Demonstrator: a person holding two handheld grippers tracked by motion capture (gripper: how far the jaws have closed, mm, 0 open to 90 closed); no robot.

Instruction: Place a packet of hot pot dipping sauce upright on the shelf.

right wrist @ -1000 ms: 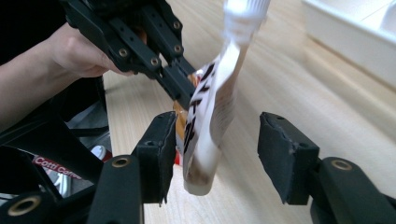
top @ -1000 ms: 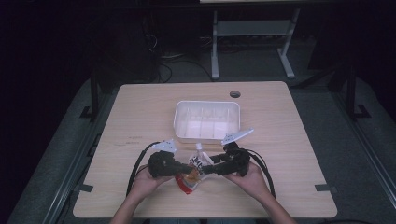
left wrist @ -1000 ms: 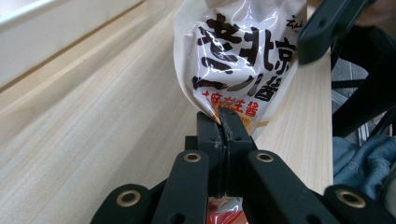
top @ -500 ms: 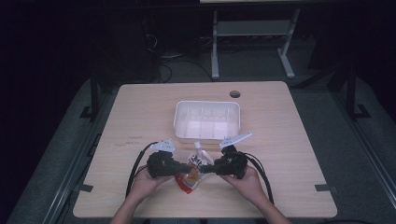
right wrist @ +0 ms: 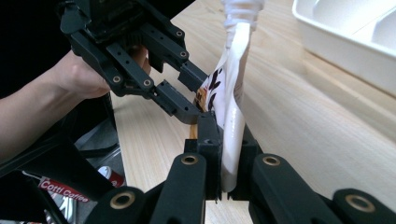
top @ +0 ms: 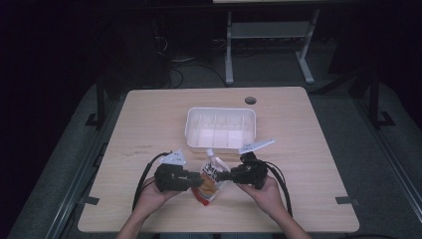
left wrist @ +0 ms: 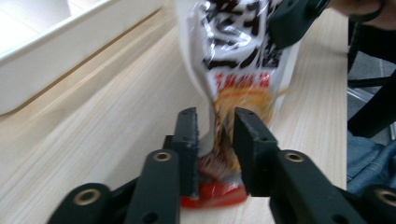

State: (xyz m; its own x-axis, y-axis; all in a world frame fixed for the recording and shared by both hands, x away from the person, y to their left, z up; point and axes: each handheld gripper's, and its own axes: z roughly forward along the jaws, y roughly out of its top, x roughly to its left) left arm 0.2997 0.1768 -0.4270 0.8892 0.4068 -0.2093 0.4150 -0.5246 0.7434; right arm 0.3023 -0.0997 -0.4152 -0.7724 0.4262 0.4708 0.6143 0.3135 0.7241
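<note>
Two handheld grippers meet over a sauce pouch (top: 209,180) near the front edge of a light wooden table (top: 149,119), seen from above. The pouch is a soft white packet with black lettering, an orange picture of noodles and a red bottom edge; it stands roughly upright, with its white spout at twelve o'clock, pointing toward the far side of the table.

The left gripper (top: 195,179) comes in from nine o'clock of the pouch. In the left gripper view, its two black jaws stand a little apart on either side of the pouch's lower half; they have just been opening, and a gap shows at the right-hand jaw, so they no longer pinch it.

The right gripper (top: 224,176) comes in from three o'clock. In the right gripper view, its jaws have just been closing and now clamp the pouch's thin edge between them, the packet rising straight up out of the grip.

A white plastic tray (top: 191,130) with dividers sits at twelve o'clock of the pouch, near it but not touching. A person's hands hold both grippers, forearms entering from six o'clock. Black cables trail from each gripper.
</note>
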